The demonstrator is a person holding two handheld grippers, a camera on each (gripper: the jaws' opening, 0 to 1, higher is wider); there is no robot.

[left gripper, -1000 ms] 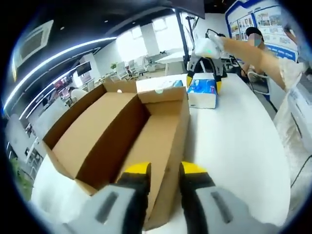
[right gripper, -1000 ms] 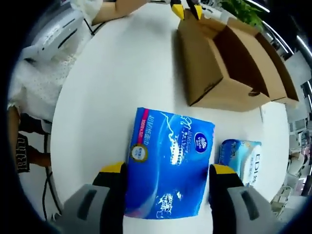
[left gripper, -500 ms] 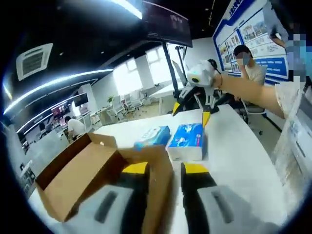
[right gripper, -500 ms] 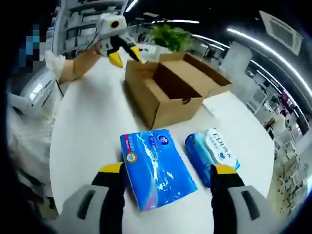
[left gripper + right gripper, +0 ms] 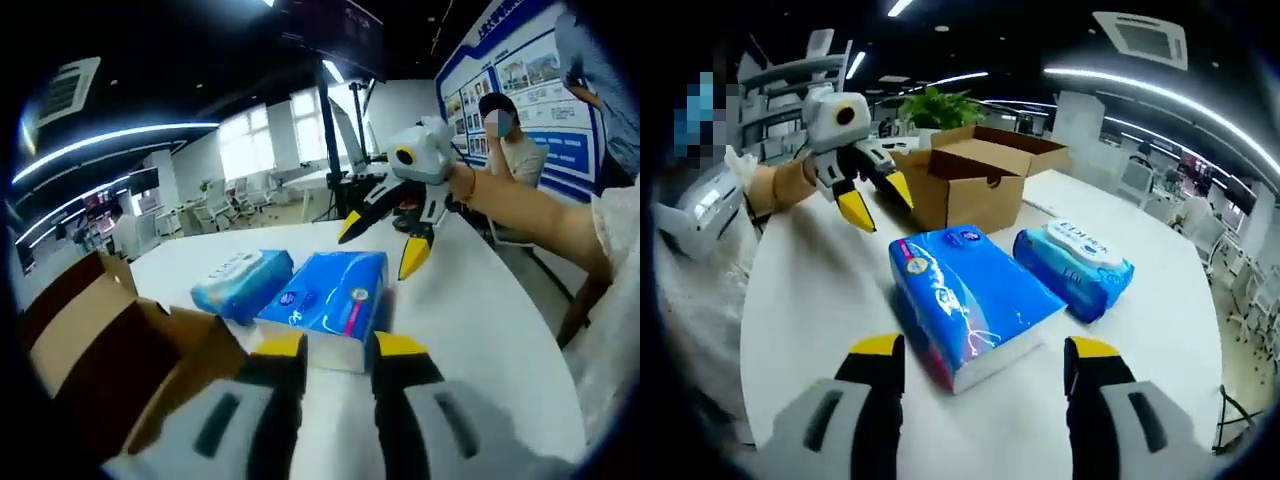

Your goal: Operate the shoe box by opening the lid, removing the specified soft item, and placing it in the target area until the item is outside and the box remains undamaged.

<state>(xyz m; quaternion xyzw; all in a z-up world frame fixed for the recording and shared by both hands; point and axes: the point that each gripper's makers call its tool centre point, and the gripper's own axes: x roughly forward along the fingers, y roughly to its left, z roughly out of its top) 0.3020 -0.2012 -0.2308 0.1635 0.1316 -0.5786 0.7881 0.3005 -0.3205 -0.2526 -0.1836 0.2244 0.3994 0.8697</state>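
A: Right gripper view had the right tool (image 5: 980, 360) backed off, jaws wide, blue tissue pack (image 5: 970, 300) released on the tabletop (image 5: 820, 300) ahead.
B: Left tool (image 5: 340, 347) nearly closed, empty, lifted off the shoe box (image 5: 975, 180). Item's out.
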